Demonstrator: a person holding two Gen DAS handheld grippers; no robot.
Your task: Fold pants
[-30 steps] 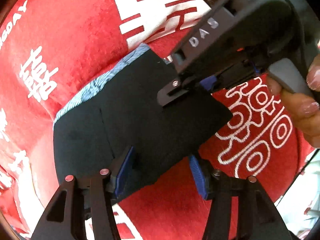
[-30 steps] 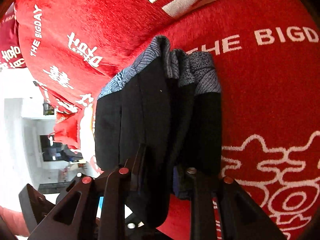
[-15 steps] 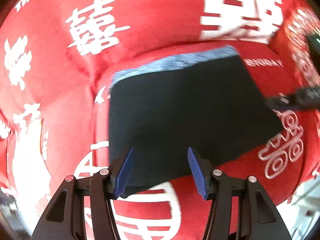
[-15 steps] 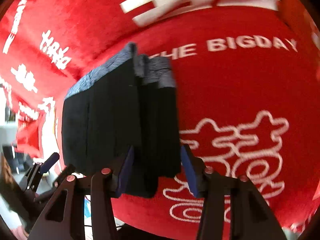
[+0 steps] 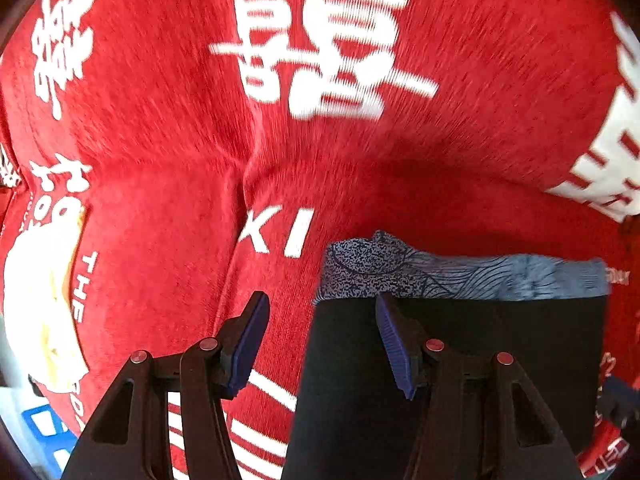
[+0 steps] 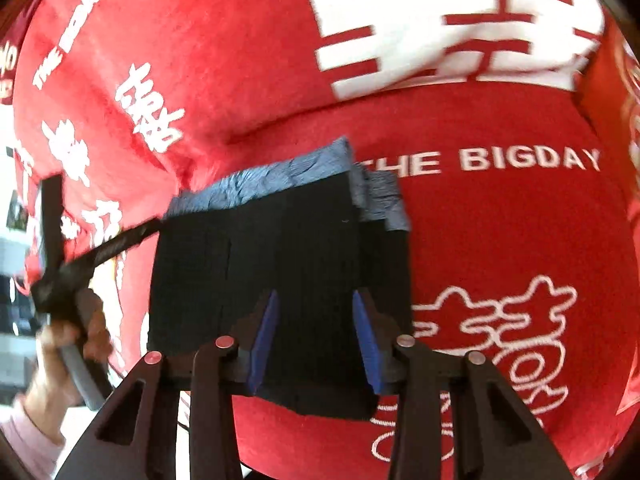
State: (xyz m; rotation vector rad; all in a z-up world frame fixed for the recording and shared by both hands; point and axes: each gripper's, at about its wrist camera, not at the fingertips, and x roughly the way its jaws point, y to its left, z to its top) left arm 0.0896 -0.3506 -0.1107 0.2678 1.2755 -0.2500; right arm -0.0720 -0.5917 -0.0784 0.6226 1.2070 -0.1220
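The black pants (image 6: 280, 272) with a blue-grey patterned waistband (image 6: 280, 172) lie folded into a compact rectangle on the red blanket. In the left wrist view they (image 5: 500, 360) fill the lower right, waistband (image 5: 460, 272) on top. My left gripper (image 5: 320, 344) is open and empty over the pants' left edge. My right gripper (image 6: 316, 340) is open and empty just above the pants' near edge. The left gripper also shows in the right wrist view (image 6: 96, 252), held by a hand at the pants' left side.
The red blanket (image 6: 500, 240) with white characters and "THE BIGDAY" lettering covers a cushioned surface with a crease behind the pants (image 5: 244, 176). A blue and white object (image 5: 44, 428) sits at the lower left edge. Room shows beyond the blanket's left edge (image 6: 12, 240).
The right gripper opened, let go of the pants and drew back. The left gripper swung left along the pants to their left edge; both views are motion-blurred.
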